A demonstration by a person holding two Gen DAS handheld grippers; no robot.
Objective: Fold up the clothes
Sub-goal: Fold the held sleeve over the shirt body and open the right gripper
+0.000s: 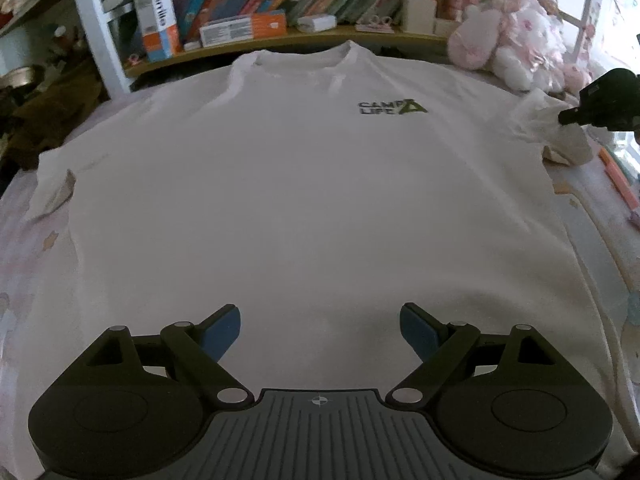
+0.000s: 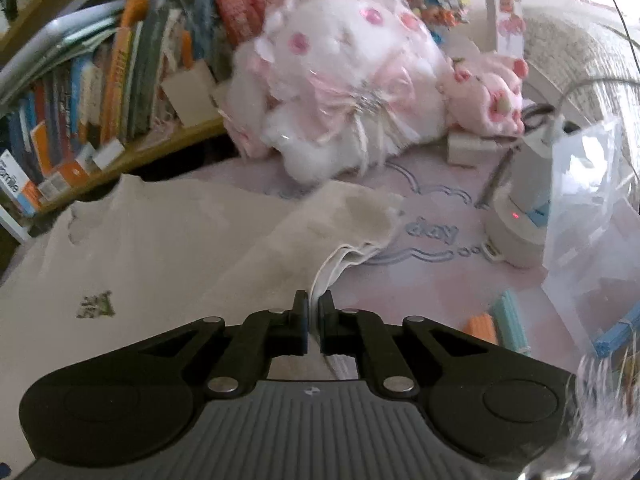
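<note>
A white T-shirt [image 1: 304, 184] with a dark chest logo [image 1: 390, 108] lies spread flat, front up, on a pale pink patterned sheet [image 1: 24, 264], collar toward the bookshelf. My left gripper [image 1: 320, 330] hovers open over the shirt's lower hem area, nothing between its blue pads. In the right wrist view my right gripper [image 2: 314, 302] is shut on the hem of the shirt's sleeve [image 2: 340, 216], the white edge pinched between its fingertips. From the left wrist view that same gripper [image 1: 568, 116] shows as a black shape at the rumpled sleeve [image 1: 548, 132], far right.
A bookshelf [image 1: 280, 4] packed with books runs along the far side. Pink and white plush toys [image 2: 340, 92] sit at the back right. A white device with a red light [image 2: 520, 220], clear plastic bag [image 2: 592, 208] and coloured sticks [image 2: 508, 324] lie right of the sleeve.
</note>
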